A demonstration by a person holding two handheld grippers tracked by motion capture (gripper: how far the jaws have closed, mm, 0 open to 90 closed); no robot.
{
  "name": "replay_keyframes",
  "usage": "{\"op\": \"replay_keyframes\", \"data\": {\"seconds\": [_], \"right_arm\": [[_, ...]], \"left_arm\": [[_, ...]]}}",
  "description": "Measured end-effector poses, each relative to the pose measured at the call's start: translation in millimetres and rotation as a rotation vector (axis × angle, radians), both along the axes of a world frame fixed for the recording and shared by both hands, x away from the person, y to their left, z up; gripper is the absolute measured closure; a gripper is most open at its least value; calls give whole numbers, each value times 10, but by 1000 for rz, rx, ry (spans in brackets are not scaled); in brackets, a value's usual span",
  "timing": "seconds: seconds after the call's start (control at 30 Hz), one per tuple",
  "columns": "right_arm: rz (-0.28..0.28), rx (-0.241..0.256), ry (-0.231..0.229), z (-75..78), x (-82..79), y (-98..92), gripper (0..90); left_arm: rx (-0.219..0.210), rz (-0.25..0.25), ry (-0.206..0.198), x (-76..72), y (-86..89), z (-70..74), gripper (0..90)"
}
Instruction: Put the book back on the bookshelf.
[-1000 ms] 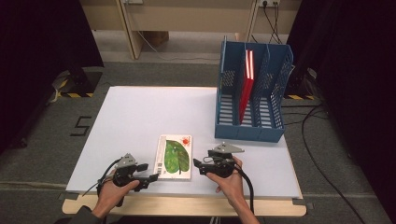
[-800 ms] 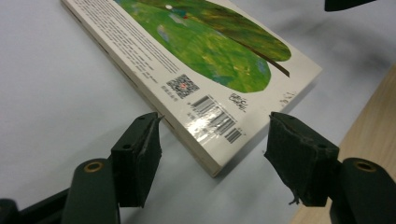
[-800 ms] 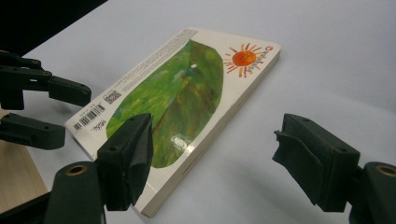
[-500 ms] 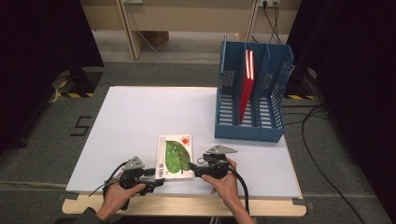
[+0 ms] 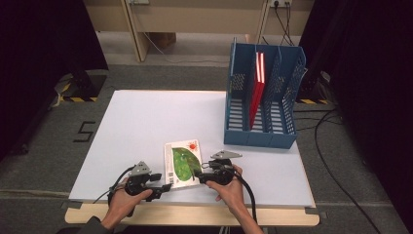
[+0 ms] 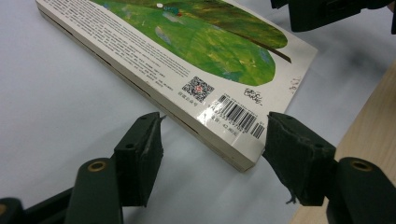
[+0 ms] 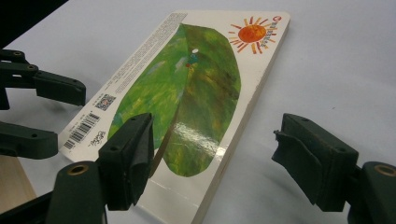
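You worked at a white table point(image 5: 146, 126), matte top w/ a pale wood edge along your side. Grey carpet round it, black curtains both sides, wood panelling at the back, cables trailing on the floor at right. A black "5" was marked on the floor left of the table.

Far right of the table stood a blue rack point(image 5: 263, 97), plastic, slotted walls, upright dividers. A red book point(image 5: 258, 83) stood in its middle slot, leaning a bit.

The book point(image 5: 182, 162) lay flat near your edge, between both hands. Thick board pages, glossy cover, big green leaf, orange sun point(image 7: 252, 33) at the far corner, barcode point(image 6: 236, 119) and QR code at the near one. Glare on the leaf in the right gripper view.

Your left gripper point(image 5: 163, 187) sat at the book's near left corner, jaws spread wide, one either side of the barcode corner in the left gripper view point(image 6: 212, 154). Looked just off touching; couldn't tell for sure. Jaw pads were black rubber, worn and ragged at the edges.

Your right gripper point(image 5: 202, 170) was at the book's right edge, jaws wide too point(image 7: 212, 154), left jaw over the cover, right jaw out over bare table. Nothing clamped. Grey three-cornered plates rode on top of both, cables trailing back past your wrists.
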State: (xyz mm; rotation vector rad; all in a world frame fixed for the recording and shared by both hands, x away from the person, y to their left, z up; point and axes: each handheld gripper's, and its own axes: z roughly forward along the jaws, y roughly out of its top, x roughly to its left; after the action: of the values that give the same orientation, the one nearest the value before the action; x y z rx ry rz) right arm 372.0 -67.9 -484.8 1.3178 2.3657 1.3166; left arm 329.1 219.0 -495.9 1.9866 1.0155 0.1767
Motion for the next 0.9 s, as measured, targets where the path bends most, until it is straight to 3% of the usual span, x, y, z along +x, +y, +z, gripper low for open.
{"op": "replay_keyframes", "data": {"seconds": [0.23,0.53,0.63,0.77,0.9], "right_arm": [[-4,-3,43,-74,52,104,305],[1,22,72,-94,72,180,316],[-15,35,84,-94,76,173,353],[-58,96,125,-95,91,147,365],[-76,114,122,-60,89,144,372]], "left_arm": [[20,-21,0,-18,-26,-10,386],[3,-39,10,-30,-65,-16,429],[5,-34,9,-34,-72,-16,427],[30,-24,-8,-55,-109,-12,421],[43,-25,-14,-60,-120,-10,438]]}}
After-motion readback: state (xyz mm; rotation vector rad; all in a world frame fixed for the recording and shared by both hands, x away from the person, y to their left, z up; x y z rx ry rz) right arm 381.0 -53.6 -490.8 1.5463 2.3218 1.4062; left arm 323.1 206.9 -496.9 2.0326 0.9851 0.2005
